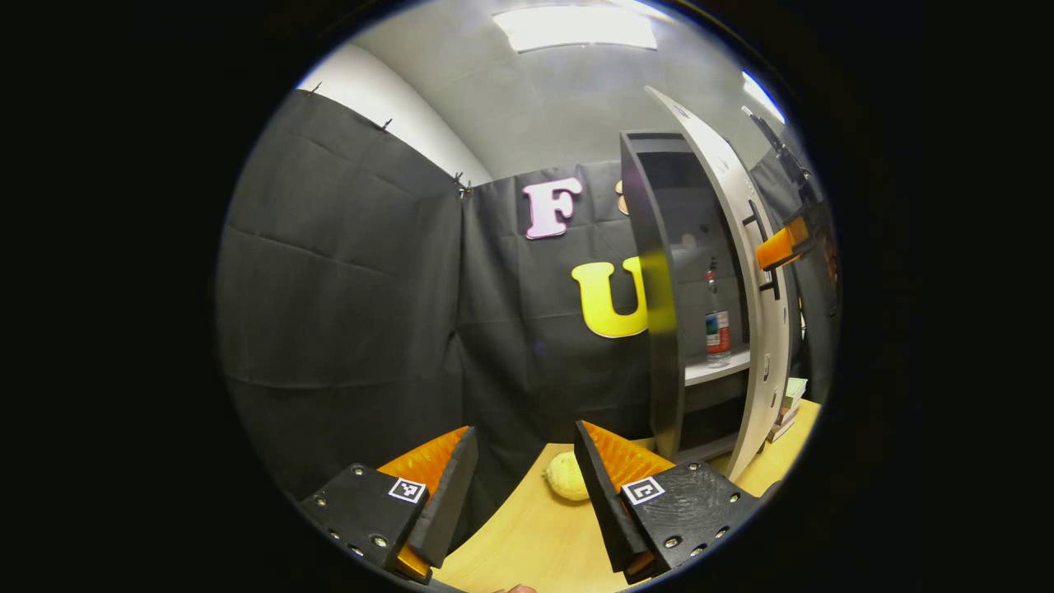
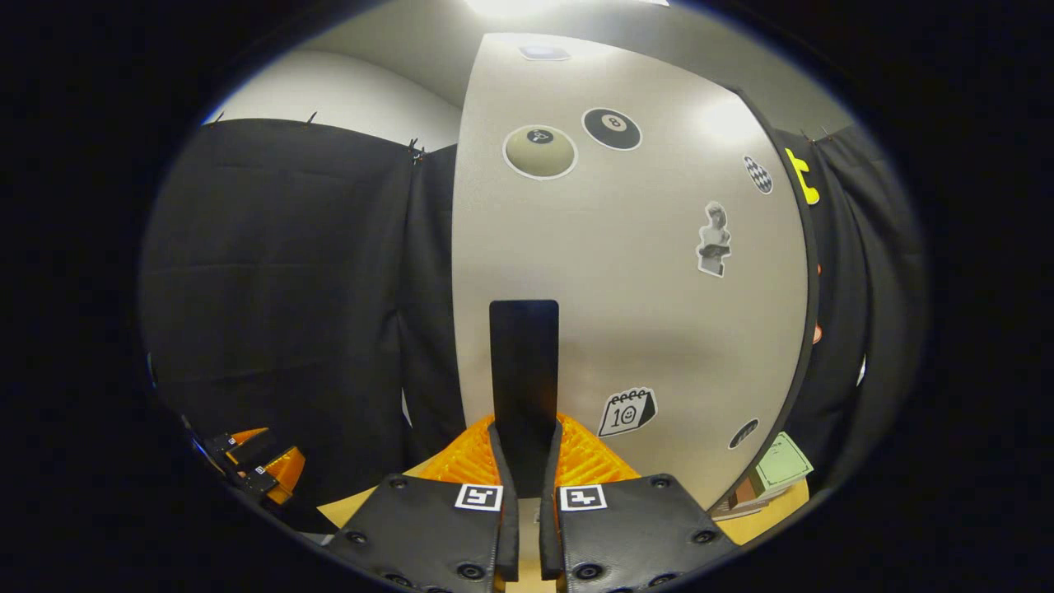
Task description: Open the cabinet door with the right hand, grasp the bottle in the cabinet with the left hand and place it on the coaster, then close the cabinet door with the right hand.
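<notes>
Black cloth walls [image 1: 346, 288], pale ceiling with light panel [image 1: 574, 27], wooden table [image 1: 527, 535].

Open passage past door [image 1: 733, 247] to bottle [image 1: 717, 317]

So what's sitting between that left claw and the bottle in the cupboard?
In the left gripper view, a yellowish round object lies on the table between the left gripper and the bottle; the cabinet's side panel stands beside that path.

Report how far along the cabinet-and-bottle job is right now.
Done so far: the cabinet door stands partly open. In hand: the right gripper is shut on the door handle. Left to do: the bottle stands on its shelf inside, the left gripper waits open over the table; grasping, placing and closing remain.
</notes>
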Tool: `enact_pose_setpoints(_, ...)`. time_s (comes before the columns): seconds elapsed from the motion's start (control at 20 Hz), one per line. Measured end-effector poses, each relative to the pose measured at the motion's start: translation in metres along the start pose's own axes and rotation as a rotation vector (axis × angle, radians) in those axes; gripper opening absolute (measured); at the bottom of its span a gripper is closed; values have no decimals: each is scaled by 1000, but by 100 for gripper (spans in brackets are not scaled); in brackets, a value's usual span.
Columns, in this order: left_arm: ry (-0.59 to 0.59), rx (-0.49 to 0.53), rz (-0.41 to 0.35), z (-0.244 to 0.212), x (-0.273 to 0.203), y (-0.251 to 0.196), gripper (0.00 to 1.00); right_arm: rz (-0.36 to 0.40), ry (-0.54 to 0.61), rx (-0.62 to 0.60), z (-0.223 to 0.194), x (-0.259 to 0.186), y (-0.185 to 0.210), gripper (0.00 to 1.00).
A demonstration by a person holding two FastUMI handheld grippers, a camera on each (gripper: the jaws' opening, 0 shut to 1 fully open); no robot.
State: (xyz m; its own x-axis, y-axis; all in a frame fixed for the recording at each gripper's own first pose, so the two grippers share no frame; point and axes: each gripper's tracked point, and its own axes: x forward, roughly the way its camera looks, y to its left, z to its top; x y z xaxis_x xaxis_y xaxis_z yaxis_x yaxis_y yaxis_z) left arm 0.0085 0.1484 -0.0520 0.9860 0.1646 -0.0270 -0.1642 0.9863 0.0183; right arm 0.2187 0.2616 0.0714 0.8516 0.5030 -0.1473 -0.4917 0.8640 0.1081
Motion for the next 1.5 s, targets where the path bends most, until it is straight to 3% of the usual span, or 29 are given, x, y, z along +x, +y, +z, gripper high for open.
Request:
enact_pose_setpoints(0.3, -1, -16, -87, -1, 15, -31, 68, -40, -5, -32, -1, -7, -7, 11)
enact_pose_setpoints(0.35, -5, -18, -109, 1, 18, -39, 68, -45, -5, -25, -1, -9, -8, 8)
enact_pose_setpoints(0.85, -39, -34, -331, 18, 8, -141, 68, -149, 14, -35, -2, -32, -31, 11)
enact_pose_setpoints(0.9, -36, -33, -347, 18, 6, -151, 66, -159, 16, -39, -1, -33, -35, 7)
enact_pose_setpoints(0.95, -37, -33, -361, 20, 2, -162, 66, -163, 22, -34, -3, -35, -37, 11)
enact_pose_setpoints(1.2, -32, -49, -402, 31, -21, -215, 68, -172, 23, 6, -5, -45, -43, 7)
enact_pose_setpoints(1.5, -24, -54, -435, 43, -51, -278, 68, -204, 13, -29, -5, -49, -64, 10)
